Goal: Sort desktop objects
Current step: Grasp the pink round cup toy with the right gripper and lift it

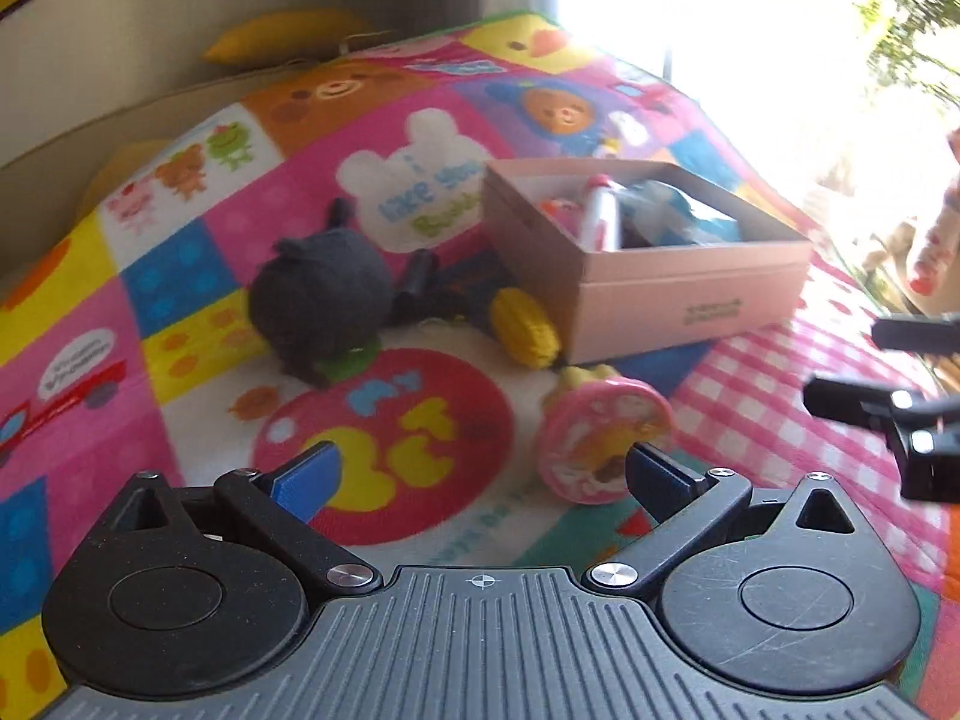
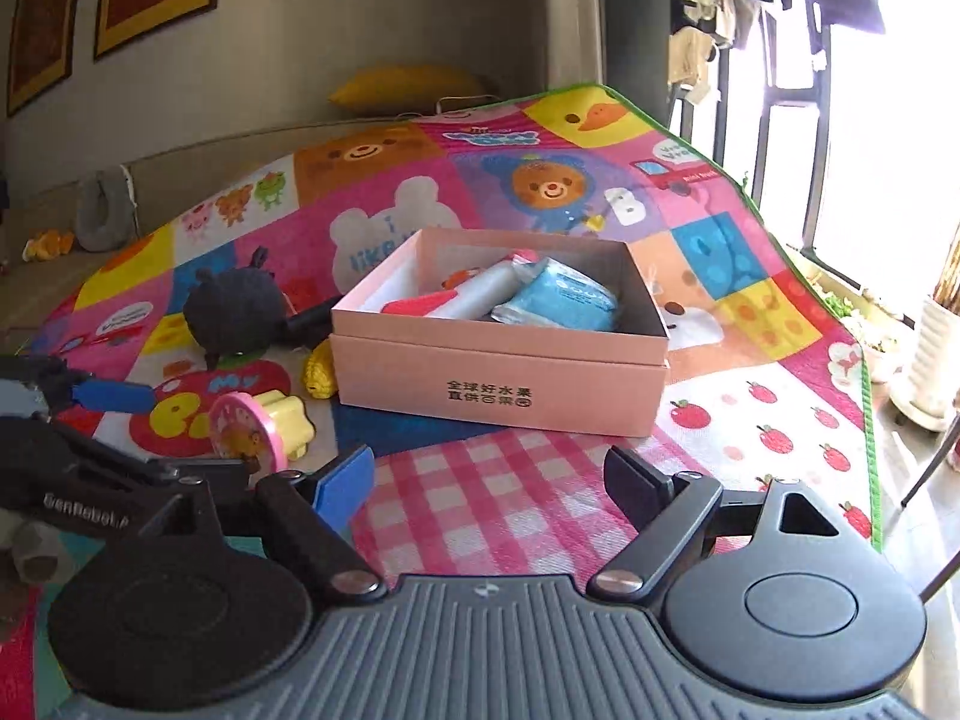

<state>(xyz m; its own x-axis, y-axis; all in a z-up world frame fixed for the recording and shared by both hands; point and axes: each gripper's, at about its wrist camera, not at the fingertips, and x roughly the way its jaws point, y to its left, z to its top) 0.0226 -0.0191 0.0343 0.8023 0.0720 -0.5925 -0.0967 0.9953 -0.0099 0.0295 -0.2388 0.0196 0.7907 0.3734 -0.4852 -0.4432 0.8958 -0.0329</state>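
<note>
A pink cardboard box (image 1: 690, 294) (image 2: 498, 378) stands on a colourful play mat and holds a blue packet (image 2: 558, 300), a silver tube (image 2: 480, 294) and other items. A pink round toy with a yellow base (image 1: 603, 438) (image 2: 252, 432) lies on the mat in front of the box. A dark plush toy (image 1: 318, 306) (image 2: 231, 312) and a yellow knitted item (image 1: 525, 327) (image 2: 318, 375) lie left of the box. My left gripper (image 1: 480, 474) is open, its right finger next to the pink round toy. My right gripper (image 2: 489, 483) is open and empty over the checked patch.
The mat (image 2: 780, 420) ends at a green edge on the right, beside a window and a white pot (image 2: 936, 354). A yellow cushion (image 2: 408, 87) and a grey wall lie behind. A black tool (image 1: 456, 282) lies between plush and box.
</note>
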